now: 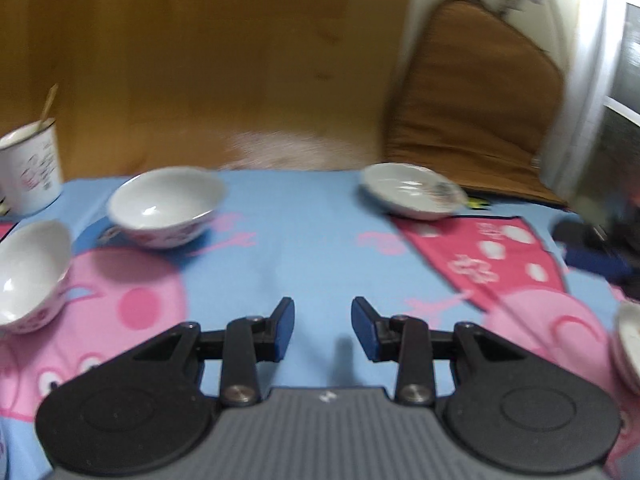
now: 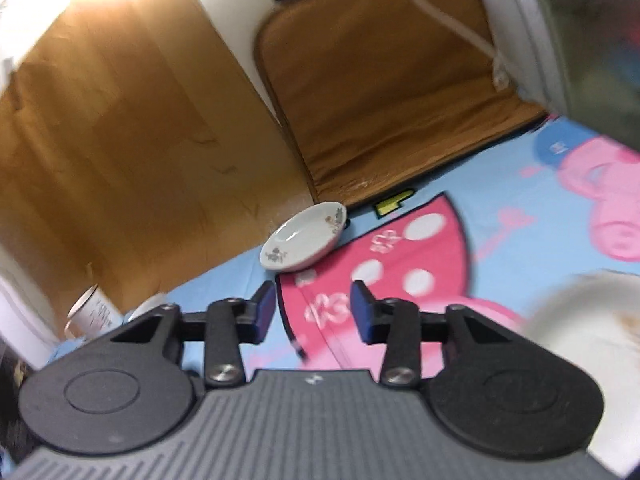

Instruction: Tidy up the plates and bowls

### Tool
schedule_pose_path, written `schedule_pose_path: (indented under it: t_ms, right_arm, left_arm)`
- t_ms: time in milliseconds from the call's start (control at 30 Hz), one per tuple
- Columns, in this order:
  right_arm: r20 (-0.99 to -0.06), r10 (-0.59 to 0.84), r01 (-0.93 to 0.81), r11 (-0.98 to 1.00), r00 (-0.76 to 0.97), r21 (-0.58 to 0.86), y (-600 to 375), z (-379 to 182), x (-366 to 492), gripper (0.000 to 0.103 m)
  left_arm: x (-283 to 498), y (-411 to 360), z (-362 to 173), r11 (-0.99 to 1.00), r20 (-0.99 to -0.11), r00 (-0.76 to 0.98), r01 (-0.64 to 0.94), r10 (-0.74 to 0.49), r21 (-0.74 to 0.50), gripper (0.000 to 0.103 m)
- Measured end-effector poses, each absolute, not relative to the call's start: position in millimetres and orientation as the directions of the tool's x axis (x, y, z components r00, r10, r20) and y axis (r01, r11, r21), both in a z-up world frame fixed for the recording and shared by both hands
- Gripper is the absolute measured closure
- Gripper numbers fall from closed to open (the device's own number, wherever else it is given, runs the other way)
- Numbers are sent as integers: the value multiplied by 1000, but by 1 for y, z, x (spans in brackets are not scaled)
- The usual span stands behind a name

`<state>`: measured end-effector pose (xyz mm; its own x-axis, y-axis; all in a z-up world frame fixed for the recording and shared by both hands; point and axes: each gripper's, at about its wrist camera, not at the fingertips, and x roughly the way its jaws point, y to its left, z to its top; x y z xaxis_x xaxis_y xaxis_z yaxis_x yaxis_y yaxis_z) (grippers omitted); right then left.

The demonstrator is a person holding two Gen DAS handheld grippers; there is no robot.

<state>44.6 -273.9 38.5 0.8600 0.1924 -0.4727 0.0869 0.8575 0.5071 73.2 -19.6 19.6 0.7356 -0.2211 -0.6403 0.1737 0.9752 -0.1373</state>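
In the left wrist view, two white bowls with pink patterns sit on the cartoon cloth: one at the far left, one further back. A small white flowered plate lies at the back right; it also shows in the right wrist view. Another white dish is cut off at the right edge, and shows as a large blurred plate in the right wrist view. My left gripper is open and empty above the cloth. My right gripper is open and empty, short of the flowered plate.
A white mug with a stick in it stands at the back left; it also shows in the right wrist view. Brown cardboard and a brown cushion back the table. The other gripper's dark body is at the right.
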Motion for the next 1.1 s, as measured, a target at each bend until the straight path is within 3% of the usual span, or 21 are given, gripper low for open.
schedule_pose_path:
  t_ms: [300, 333, 367, 400, 467, 700, 1033, 1100]
  right_arm:
    - [-618, 82, 283, 837, 782, 469, -267, 3, 173, 63]
    - [-634, 84, 293, 835, 769, 466, -268, -1, 181, 67]
    - [-638, 75, 300, 837, 767, 458, -268, -3, 186, 82]
    - [-648, 74, 301, 841, 758, 449, -266, -4, 189, 91]
    - [-655, 85, 298, 842, 751, 451, -267, -2, 190, 91]
    - [-630, 160, 206, 860, 760, 467, -260, 14, 127, 91]
    - [-597, 254, 36, 902, 761, 430, -249, 12, -28, 91]
    - [-590, 261, 42, 893, 764, 449, -249, 11, -42, 85]
  left_arm:
    - [78, -18, 10, 980, -610, 768, 173, -195, -96, 65]
    - [78, -19, 10, 980, -610, 768, 173, -196, -97, 65]
    - [78, -19, 10, 980, -609, 768, 174, -197, -97, 65]
    - [77, -18, 10, 980, -609, 768, 175, -198, -98, 65]
    - [77, -18, 10, 979, -608, 768, 176, -203, -105, 65]
    - [75, -12, 11, 977, -605, 768, 175, -211, -119, 60]
    - [67, -14, 14, 984, -619, 765, 156, -178, -90, 58]
    - [64, -17, 14, 984, -624, 761, 161, -176, -81, 58]
